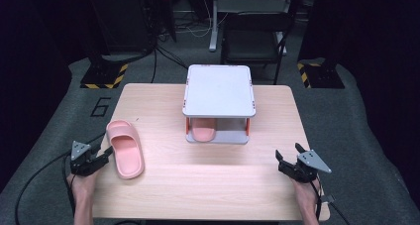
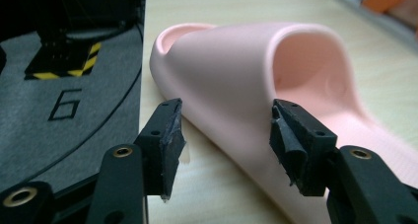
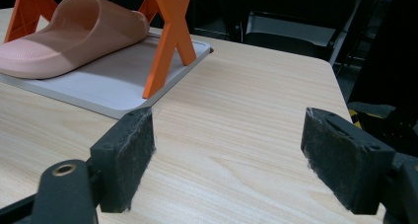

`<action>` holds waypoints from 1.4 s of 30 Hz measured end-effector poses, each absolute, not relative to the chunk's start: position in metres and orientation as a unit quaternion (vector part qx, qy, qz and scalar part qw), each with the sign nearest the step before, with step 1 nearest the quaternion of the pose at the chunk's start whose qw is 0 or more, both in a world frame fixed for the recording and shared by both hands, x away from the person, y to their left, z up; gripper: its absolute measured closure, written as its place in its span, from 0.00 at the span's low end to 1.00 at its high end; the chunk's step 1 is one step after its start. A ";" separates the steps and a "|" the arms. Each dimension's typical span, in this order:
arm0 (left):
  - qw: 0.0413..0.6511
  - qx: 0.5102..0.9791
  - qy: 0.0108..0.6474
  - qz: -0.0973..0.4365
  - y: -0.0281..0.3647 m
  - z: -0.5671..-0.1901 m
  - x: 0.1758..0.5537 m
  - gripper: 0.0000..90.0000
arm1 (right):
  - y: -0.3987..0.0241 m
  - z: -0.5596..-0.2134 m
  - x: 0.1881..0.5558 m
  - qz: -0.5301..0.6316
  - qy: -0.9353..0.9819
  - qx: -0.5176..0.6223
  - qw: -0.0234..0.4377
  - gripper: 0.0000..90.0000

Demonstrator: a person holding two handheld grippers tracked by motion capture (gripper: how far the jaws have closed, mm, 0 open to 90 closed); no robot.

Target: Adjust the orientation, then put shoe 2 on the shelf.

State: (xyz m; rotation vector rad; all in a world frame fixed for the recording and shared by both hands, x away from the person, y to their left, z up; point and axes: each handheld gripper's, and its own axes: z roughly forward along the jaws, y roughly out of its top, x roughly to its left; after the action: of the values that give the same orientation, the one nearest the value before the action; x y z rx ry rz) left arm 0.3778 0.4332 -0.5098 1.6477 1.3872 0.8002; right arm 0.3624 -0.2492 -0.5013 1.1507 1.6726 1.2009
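Slipper work sat on a pale wooden rectangular table (image 1: pixel 208 185) standing on grey carpet. Toward the table's far middle stood a two-tier shoe rack (image 1: pixel 219 91) – a flat white square top shelf over a matching lower tray, joined by orange crossed plastic legs. On that lower tray lay a pink moulded foam slipper (image 1: pixel 203 132), its toe end poking out toward the person; in the right gripper view it rested flat on the tray between the orange legs.

A second pink moulded foam slide slipper (image 1: pixel 126 149) lay sole-down near the table's left edge, well apart from the rack, its long axis running roughly away from the person.

At that slipper's outer side was the left black two-jaw gripper (image 1: pixel 106 153), held in the person's left hand. Its jaws stood about half open and straddled the slipper's rounded upper band, yet the pads (image 2: pixel 170 135) showed no clear press on the foam – a sliver of table showed beside the left pad.

The right black two-jaw gripper (image 1: pixel 288 158) hovered over bare wood at the table's right, near the front edge, jaws spread wide with nothing between them.
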 end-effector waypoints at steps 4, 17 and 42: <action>0.411 0.652 0.551 0.321 0.433 -0.507 0.375 0.48 | -0.251 -0.501 0.362 0.470 0.655 0.451 0.382 0.22; 0.463 0.612 0.538 0.349 0.427 -0.484 0.364 0.29 | -0.252 -0.500 0.360 0.473 0.649 0.456 0.383 0.22; 0.388 0.651 0.563 0.330 0.399 -0.507 0.391 0.45 | -0.253 -0.501 0.362 0.490 0.635 0.464 0.375 0.22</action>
State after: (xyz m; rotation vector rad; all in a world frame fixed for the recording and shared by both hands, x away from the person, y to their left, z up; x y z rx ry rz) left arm 0.3906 0.3987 -0.5065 1.6555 1.4334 0.8400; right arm 0.3618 -0.2529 -0.5010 1.1886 1.6263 1.2536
